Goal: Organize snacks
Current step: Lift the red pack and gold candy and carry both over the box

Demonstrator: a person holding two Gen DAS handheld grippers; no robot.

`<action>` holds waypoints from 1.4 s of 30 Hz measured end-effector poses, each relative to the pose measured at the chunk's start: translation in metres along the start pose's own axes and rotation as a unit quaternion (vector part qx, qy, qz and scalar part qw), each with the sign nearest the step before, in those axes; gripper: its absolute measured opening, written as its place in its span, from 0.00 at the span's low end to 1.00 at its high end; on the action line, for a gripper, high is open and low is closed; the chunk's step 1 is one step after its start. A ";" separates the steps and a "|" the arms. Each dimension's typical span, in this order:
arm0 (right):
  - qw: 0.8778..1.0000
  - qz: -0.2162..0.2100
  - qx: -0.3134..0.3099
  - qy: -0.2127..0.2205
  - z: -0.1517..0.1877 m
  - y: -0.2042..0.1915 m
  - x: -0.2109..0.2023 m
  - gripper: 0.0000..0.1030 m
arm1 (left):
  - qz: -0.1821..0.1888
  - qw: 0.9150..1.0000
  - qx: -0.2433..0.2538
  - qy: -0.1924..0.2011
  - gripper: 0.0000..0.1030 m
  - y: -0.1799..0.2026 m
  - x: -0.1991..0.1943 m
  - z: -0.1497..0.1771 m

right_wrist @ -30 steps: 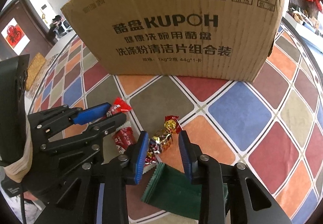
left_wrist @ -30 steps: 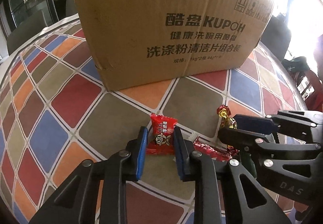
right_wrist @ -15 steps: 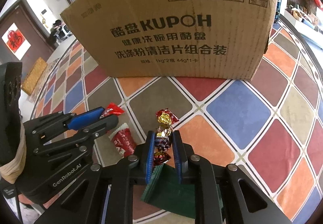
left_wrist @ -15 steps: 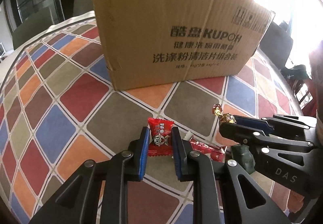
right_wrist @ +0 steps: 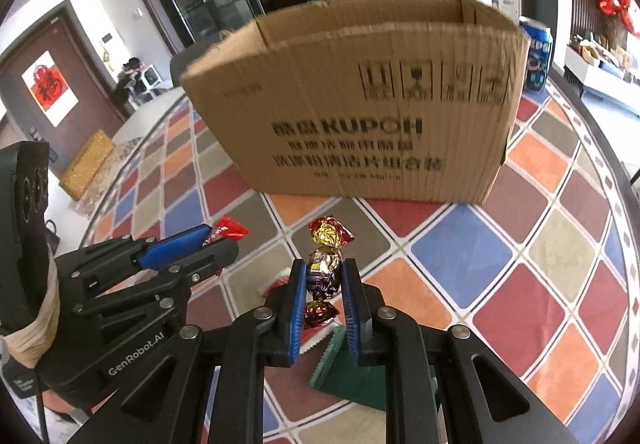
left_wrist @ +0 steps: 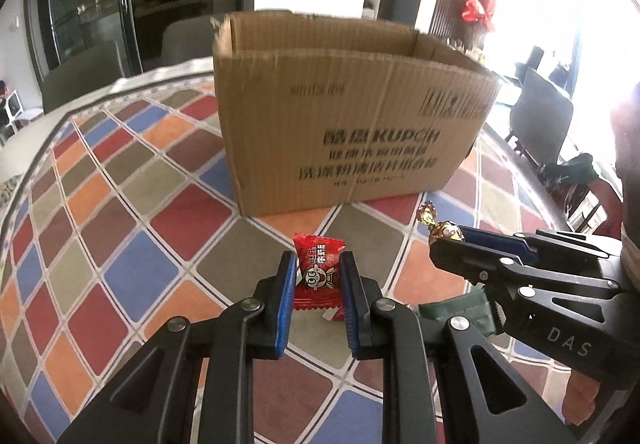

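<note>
My left gripper [left_wrist: 319,276] is shut on a red candy packet [left_wrist: 319,274] with a cartoon face, held above the table. My right gripper [right_wrist: 324,280] is shut on a gold and red foil-wrapped candy [right_wrist: 325,264] whose twisted end sticks up past the pads. Each gripper shows in the other's view: the right gripper [left_wrist: 450,240] with its foil candy [left_wrist: 438,226] at the right, the left gripper [right_wrist: 216,238] with the red candy packet [right_wrist: 229,231] at the left. An open cardboard box [left_wrist: 352,124], the same cardboard box [right_wrist: 360,116], stands ahead on the table.
The round table [left_wrist: 120,212] wears a cloth of coloured diamonds. A green packet [right_wrist: 348,376] and another red wrapper [right_wrist: 276,286] lie below my right gripper. A blue can [right_wrist: 538,56] stands behind the box's right corner. Chairs [left_wrist: 540,116] ring the table.
The right gripper closed on the foil candy. Both grippers rose with their candies, so the box's open top has come into view.
</note>
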State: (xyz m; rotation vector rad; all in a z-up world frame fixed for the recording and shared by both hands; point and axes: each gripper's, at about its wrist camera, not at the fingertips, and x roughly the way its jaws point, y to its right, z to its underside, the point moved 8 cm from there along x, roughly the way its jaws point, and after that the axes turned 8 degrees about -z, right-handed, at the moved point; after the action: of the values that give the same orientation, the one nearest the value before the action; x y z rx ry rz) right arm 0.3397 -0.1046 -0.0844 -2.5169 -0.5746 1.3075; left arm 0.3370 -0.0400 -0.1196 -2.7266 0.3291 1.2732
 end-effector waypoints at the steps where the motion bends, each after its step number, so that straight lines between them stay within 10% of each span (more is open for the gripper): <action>1: 1.000 -0.001 -0.001 0.004 -0.002 -0.001 -0.003 0.18 | 0.000 1.000 0.000 0.005 0.22 0.000 -0.004 -0.002; 21: 0.995 -0.018 -0.012 0.097 -0.053 -0.017 -0.070 0.18 | -0.012 0.993 0.000 0.113 0.22 0.012 -0.077 -0.074; 42: 0.988 -0.009 -0.034 0.150 -0.119 -0.011 -0.093 0.18 | -0.019 0.990 0.004 0.138 0.22 0.013 -0.077 -0.140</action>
State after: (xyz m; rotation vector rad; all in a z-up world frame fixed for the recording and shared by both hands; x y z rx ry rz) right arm 0.3863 -0.1410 0.0552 -2.6852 -0.5800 0.8902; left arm 0.3894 -0.0687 0.0288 -2.8873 0.3039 0.8826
